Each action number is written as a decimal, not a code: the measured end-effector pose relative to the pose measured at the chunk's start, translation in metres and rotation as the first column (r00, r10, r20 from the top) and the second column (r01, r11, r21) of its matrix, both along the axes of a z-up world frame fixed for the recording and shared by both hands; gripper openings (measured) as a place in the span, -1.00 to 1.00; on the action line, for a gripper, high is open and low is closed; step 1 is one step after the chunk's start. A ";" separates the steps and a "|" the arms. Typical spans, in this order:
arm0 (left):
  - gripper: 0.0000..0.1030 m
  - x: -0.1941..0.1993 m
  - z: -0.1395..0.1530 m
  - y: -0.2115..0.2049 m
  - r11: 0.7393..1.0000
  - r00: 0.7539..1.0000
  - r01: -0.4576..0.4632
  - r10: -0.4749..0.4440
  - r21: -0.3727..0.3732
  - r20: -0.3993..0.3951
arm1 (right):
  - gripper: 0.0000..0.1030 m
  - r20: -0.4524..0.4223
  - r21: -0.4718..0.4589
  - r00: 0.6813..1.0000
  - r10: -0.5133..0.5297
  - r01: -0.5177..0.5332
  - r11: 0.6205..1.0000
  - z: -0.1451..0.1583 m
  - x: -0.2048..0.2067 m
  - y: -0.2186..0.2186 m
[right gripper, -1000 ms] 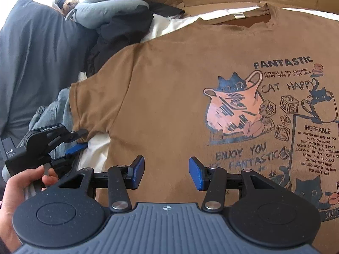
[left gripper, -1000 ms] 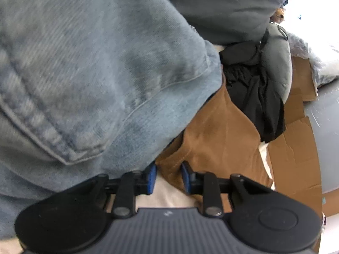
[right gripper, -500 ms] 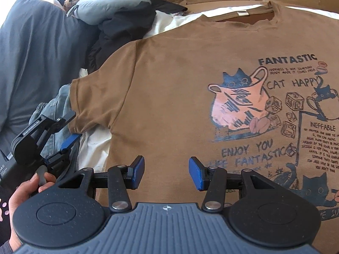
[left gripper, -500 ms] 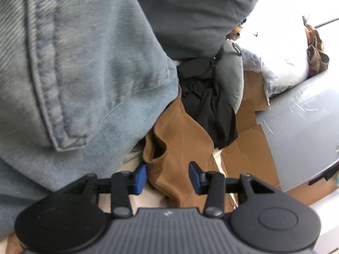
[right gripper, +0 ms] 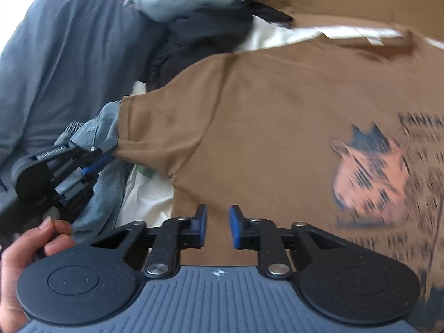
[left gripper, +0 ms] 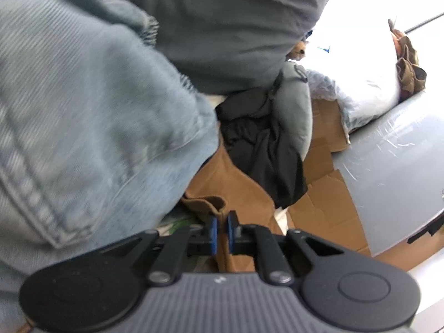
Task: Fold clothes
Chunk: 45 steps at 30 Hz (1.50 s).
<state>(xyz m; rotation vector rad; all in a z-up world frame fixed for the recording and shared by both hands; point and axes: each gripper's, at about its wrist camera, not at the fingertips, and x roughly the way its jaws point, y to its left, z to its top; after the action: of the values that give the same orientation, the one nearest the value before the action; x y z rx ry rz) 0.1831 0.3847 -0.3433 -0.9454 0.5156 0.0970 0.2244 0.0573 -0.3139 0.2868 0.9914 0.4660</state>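
Note:
A brown T-shirt (right gripper: 277, 111) with a cat print (right gripper: 369, 177) lies spread flat on a cream sheet (right gripper: 147, 202). In the left wrist view my left gripper (left gripper: 221, 231) is shut on the hem of its sleeve (left gripper: 211, 202). The right wrist view shows that same left gripper (right gripper: 109, 152) pinching the sleeve's corner, with a person's hand (right gripper: 25, 249) on its handle. My right gripper (right gripper: 218, 227) hovers over the shirt's side below the armpit. Its jaws are narrowed but still apart, and only flat brown cloth shows in the gap.
Light blue jeans (left gripper: 97, 125) bulk up close on the left, beside the sleeve. A dark grey pillow (left gripper: 236, 27) and a black garment (left gripper: 263, 144) lie beyond. Flattened cardboard (left gripper: 319, 194) covers the far side, next to a grey plastic-wrapped surface (left gripper: 394, 172).
My left gripper has closed on the sleeve hem; it was open around it half a second ago. My right gripper's jaws have narrowed, and it has shifted left towards the sleeve side.

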 end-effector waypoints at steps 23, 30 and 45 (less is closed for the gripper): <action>-0.89 0.014 0.006 0.001 0.977 0.976 0.214 -0.213 -0.020 0.050 | -1.00 -0.128 0.062 0.991 0.029 -0.021 0.998 -0.047 0.048 0.057; -0.89 0.017 0.006 -0.003 0.970 0.970 0.242 -0.241 -0.003 0.039 | -1.00 -0.124 0.073 0.992 0.023 -0.014 0.997 -0.047 0.041 0.050; -0.90 0.016 0.005 -0.022 0.942 0.941 0.334 -0.332 -0.020 0.060 | -0.97 -0.140 0.089 0.990 0.023 -0.010 0.996 -0.061 0.051 0.057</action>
<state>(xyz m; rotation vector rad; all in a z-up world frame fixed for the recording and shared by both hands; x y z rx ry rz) 0.1987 0.3628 -0.3381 -0.8757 0.6199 -0.2440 0.2759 0.1142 -0.3749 0.3953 1.1129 0.5108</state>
